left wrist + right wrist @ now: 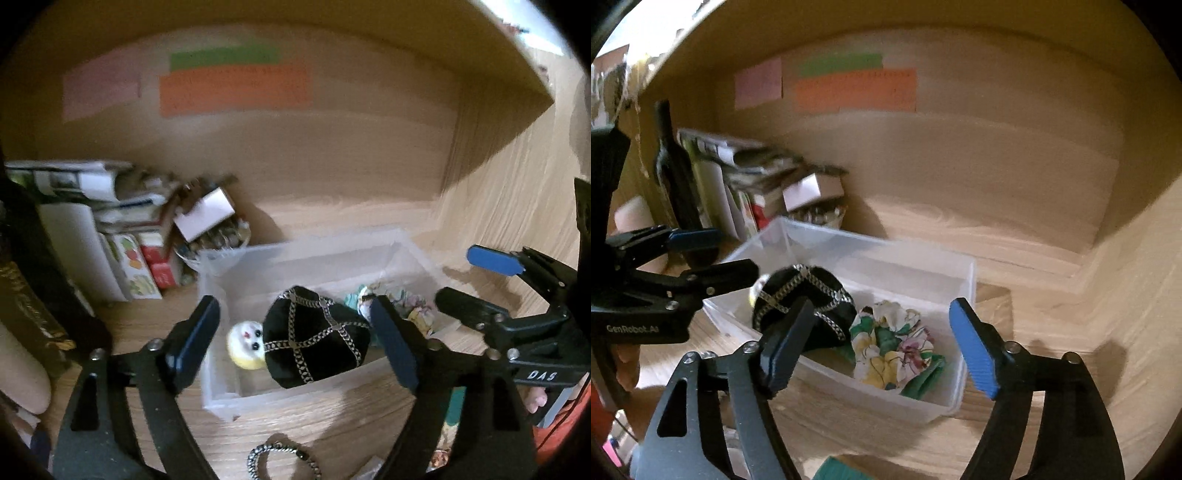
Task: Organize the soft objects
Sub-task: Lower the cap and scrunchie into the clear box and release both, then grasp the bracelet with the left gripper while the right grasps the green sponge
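A wooden counter (332, 424) carries a clear plastic bin (960, 369). In the bin lie a black chain-trimmed cushion (316, 338), a crumpled floral cloth (890, 349) to its right, and a small pale plush face (245, 345) to its left. The left gripper (295, 343) and right gripper (875, 350) hover above the bin, jaws apart and holding nothing
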`<state>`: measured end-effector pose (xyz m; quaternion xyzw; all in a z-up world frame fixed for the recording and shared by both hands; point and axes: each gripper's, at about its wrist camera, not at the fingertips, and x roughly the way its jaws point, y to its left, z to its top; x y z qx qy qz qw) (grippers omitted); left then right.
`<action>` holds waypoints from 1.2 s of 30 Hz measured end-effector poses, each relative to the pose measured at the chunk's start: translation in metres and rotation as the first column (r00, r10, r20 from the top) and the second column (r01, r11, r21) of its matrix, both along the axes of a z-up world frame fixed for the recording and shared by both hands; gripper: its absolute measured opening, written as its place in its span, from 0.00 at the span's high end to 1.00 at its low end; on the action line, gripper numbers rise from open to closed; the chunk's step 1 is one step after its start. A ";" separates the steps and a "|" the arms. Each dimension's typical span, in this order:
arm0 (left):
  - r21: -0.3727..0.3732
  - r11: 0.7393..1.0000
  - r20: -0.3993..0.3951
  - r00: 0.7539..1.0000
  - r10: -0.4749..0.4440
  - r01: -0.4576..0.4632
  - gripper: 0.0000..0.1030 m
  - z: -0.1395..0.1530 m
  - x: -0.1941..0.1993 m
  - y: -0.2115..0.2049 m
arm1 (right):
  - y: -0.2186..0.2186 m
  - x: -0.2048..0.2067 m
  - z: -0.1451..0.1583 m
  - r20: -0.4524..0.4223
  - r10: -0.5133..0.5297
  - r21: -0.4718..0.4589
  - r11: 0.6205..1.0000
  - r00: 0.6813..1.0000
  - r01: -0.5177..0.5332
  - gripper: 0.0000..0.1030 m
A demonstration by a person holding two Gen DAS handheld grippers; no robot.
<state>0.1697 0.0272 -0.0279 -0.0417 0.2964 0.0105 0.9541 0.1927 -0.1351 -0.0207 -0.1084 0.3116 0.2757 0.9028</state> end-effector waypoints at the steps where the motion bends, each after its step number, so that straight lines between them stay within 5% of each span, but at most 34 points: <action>1: -0.001 1.000 0.012 1.000 0.004 -0.004 0.11 0.003 -0.004 0.000 | -0.001 -0.004 0.003 0.008 -0.002 0.007 1.000 1.000 0.002 0.25; 12: 0.032 0.998 0.070 0.997 0.043 -0.045 0.01 0.015 -0.050 0.013 | -0.021 -0.042 0.011 0.057 -0.023 0.014 1.000 0.998 0.022 0.06; 28: 0.006 0.997 -0.189 0.979 0.075 -0.075 0.01 -0.074 -0.055 0.035 | -0.041 -0.051 -0.063 -0.219 -0.067 -0.043 0.997 0.973 0.059 0.06; 34: -0.014 0.999 -0.260 0.965 0.029 -0.034 0.31 -0.090 -0.048 0.033 | -0.048 -0.056 -0.079 -0.290 -0.062 -0.039 0.998 0.955 0.053 0.08; 36: -0.030 0.999 -0.282 0.959 0.013 -0.022 0.39 -0.095 -0.045 0.032 | -0.050 -0.055 -0.081 -0.311 -0.061 -0.028 0.998 0.949 0.054 0.17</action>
